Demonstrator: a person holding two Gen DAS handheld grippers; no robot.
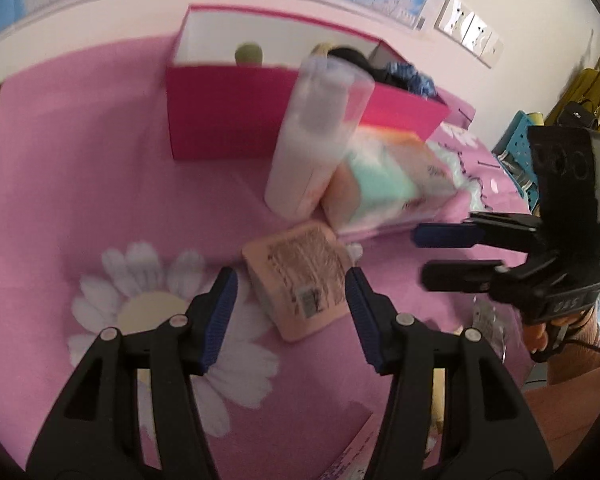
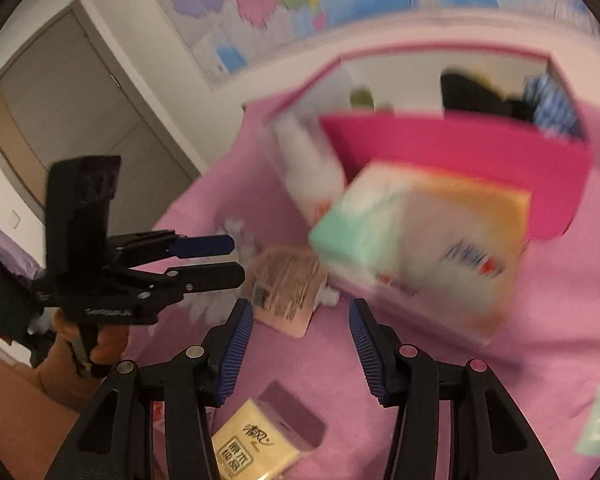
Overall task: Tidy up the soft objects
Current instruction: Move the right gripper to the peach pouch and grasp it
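A pink cloth [image 1: 60, 128] bears a magenta box [image 1: 236, 108], a leaning bottle [image 1: 312, 140], a large tissue pack [image 2: 424, 248] and a small peach pack [image 1: 300, 284]. Both grippers tilt downward. The left gripper [image 1: 290, 280] gapes around the peach pack, untouching; the right gripper [image 2: 300, 316] gapes empty beside it.

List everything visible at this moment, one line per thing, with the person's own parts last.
box: one, magenta, open, at the back of the cloth
items in box: several, green, black, blue; blurred
bottle: one, white, clear cap, before the box
large tissue pack: one, peach and mint, right of bottle
small pack: one, peach, ahead of left gripper
yellow tissue pack: one, below right gripper
cloth: pink, daisy print
left gripper: open, empty
right gripper: open, empty
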